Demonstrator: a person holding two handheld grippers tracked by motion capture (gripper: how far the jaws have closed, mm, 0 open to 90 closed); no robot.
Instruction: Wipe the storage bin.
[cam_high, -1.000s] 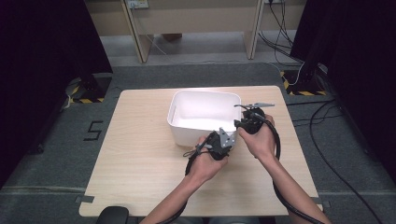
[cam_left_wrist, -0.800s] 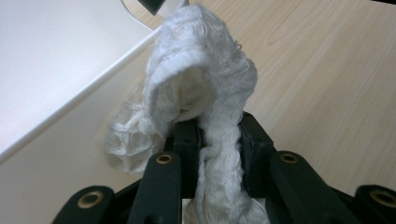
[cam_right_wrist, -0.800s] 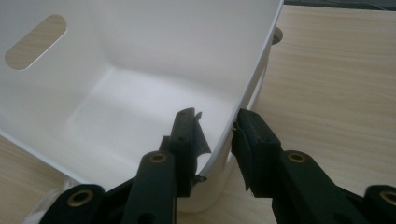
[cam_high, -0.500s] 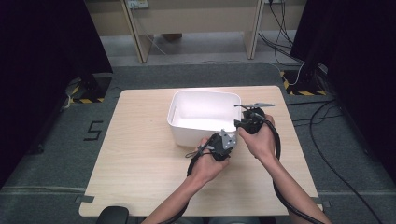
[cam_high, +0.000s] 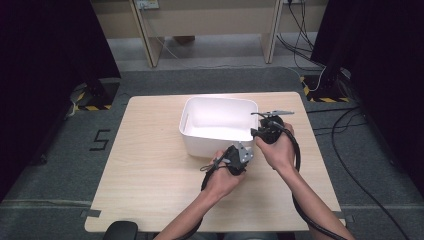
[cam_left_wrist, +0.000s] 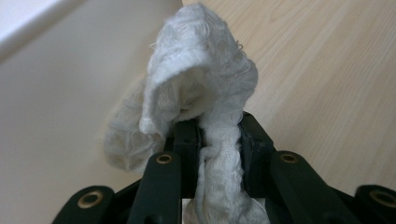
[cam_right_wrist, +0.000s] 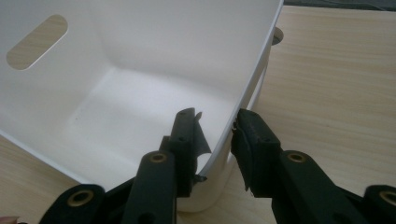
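My left gripper (cam_left_wrist: 218, 128) is shut on a crumpled white cloth (cam_left_wrist: 201, 84), which bunches up above the jaws and hangs down between them. In the high view this gripper (cam_high: 245, 151) sits just outside the near wall of a white plastic bin (cam_high: 200, 145), close to its near right corner. The bin's outer wall (cam_left_wrist: 56, 93) rises right beside the cloth. My right gripper (cam_right_wrist: 215, 123) straddles the bin's right wall (cam_right_wrist: 252, 74), one jaw inside and one outside, closed on it. In the high view that gripper (cam_high: 257, 131) is at the bin's right rim.
The bin's inside (cam_right_wrist: 116, 107) holds nothing and has an oval handle slot (cam_right_wrist: 37, 42) in the far end. Bare wooden table (cam_high: 150, 165) stretches to the left and front. Cables (cam_high: 345, 150) lie on the grey floor to the right.
My left gripper has edged slightly right along the bin's near wall with the cloth in it. The right gripper has stayed on the bin's wall.
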